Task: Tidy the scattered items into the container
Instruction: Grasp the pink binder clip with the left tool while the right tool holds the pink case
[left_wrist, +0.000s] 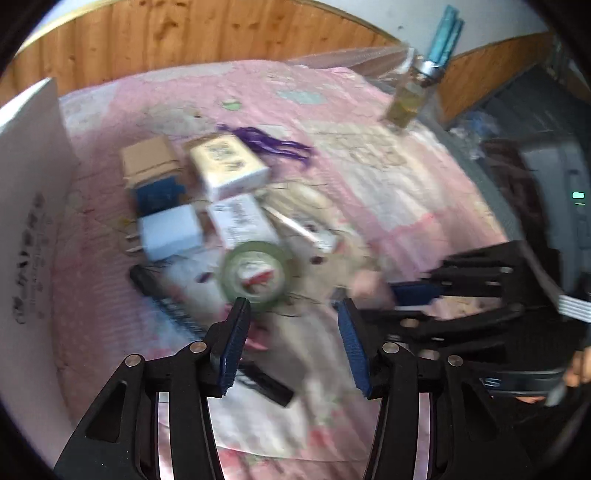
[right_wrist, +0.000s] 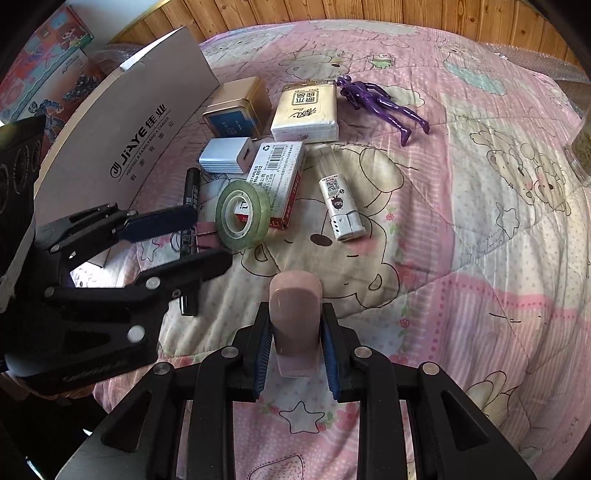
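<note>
While right claw (right_wrist: 297, 347) pinches a pink block (right_wrist: 295, 317) — long axis pointing away, left claw (left_wrist: 291, 343) wide, seemingly empty.

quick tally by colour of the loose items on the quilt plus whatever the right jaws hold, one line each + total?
Pink: 2, block in right gripper, binder clip
White: 4, charger, staples box, tissue pack, lighter
Gold: 1, tin
Green: 1, tape roll
Purple: 1, figure
Black: 1, marker
Total: 10
</note>
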